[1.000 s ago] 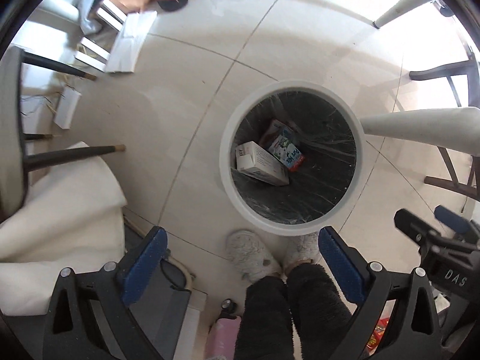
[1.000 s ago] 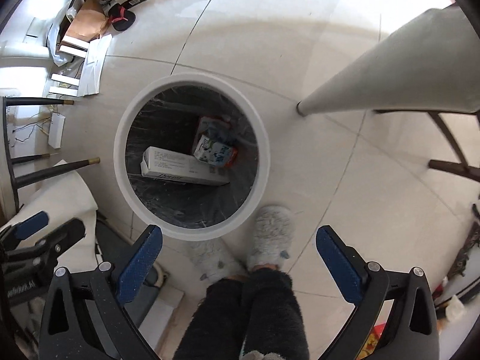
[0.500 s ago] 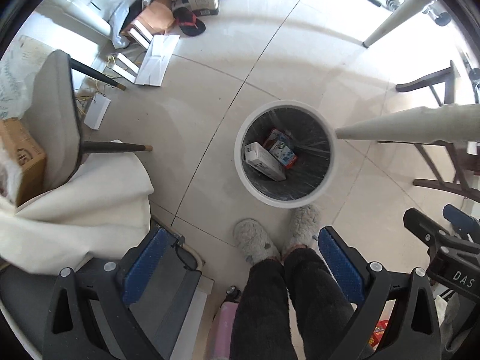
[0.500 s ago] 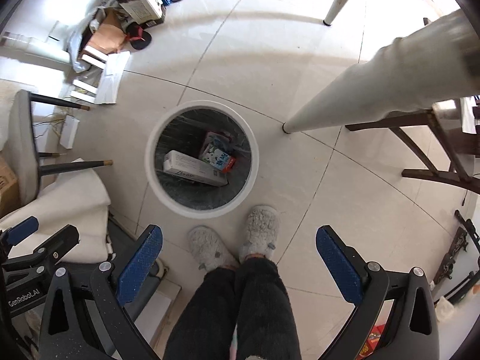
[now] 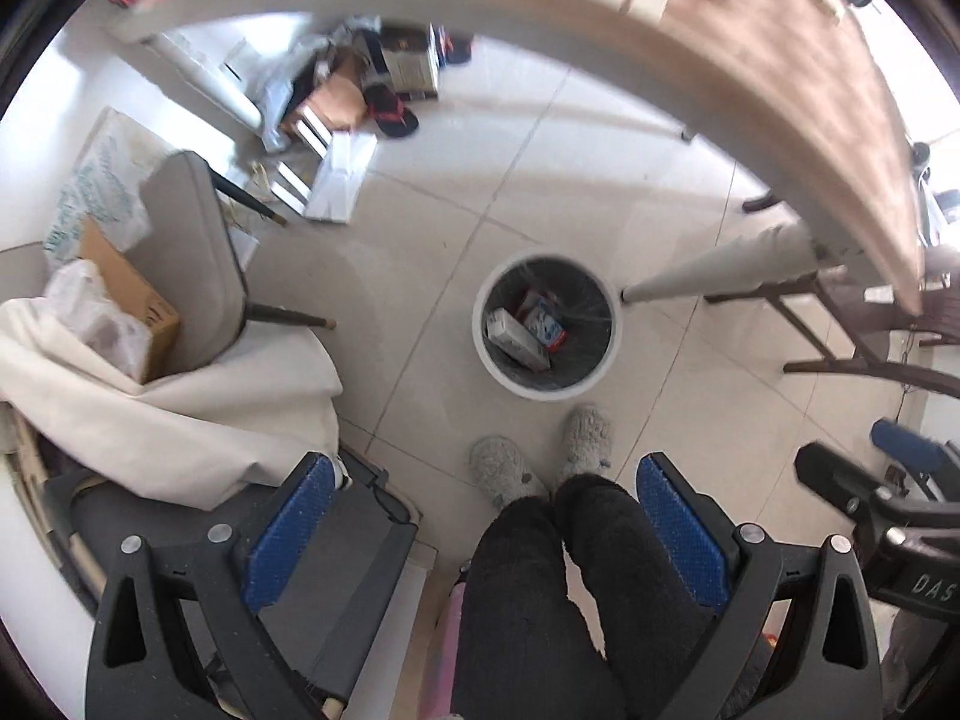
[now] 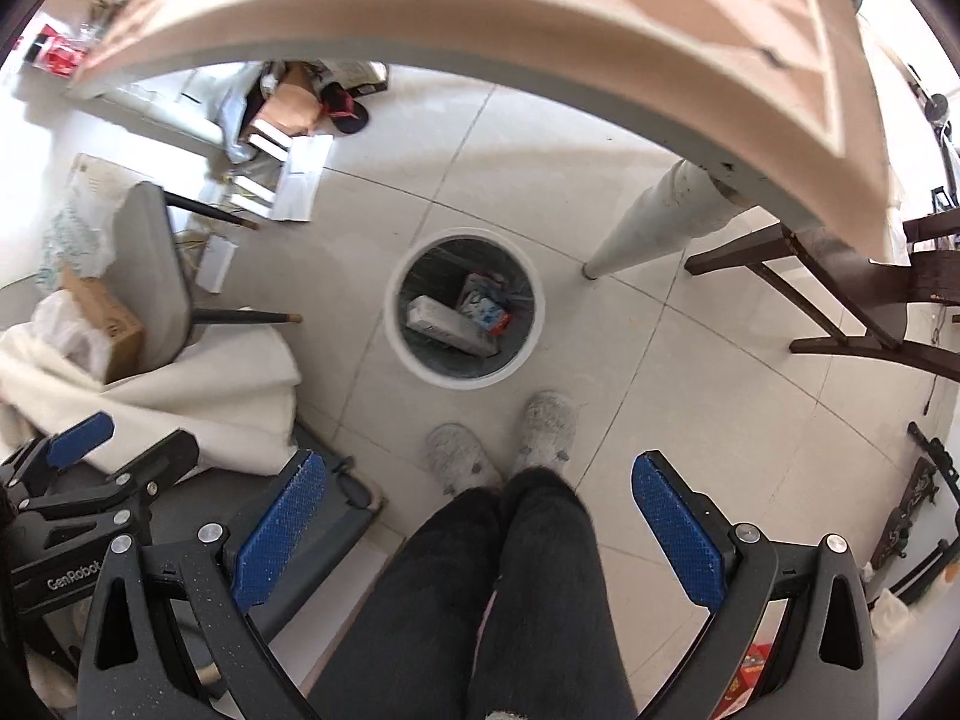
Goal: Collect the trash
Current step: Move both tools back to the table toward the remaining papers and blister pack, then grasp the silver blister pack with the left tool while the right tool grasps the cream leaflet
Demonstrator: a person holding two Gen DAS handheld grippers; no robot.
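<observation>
Both grippers lifted clear of the bin

Raised since a second ago, the left gripper [image 5: 480,531] and right gripper [image 6: 477,525] hang wide open, empty. Beyond the slippers [image 6: 498,447], the bin [image 6: 465,375] holds a box [image 6: 450,327] and carton [image 6: 483,306]. Next, seek fresh trash on the table [image 6: 540,18], approaching level

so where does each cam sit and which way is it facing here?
Left wrist: on the left gripper, facing down at the bin; open fingers, legs and slippers show, right gripper at the edge.
Right wrist: on the right gripper, facing down; same legs, left gripper at the edge.
Shared: bin, table leg, grey chair.
</observation>
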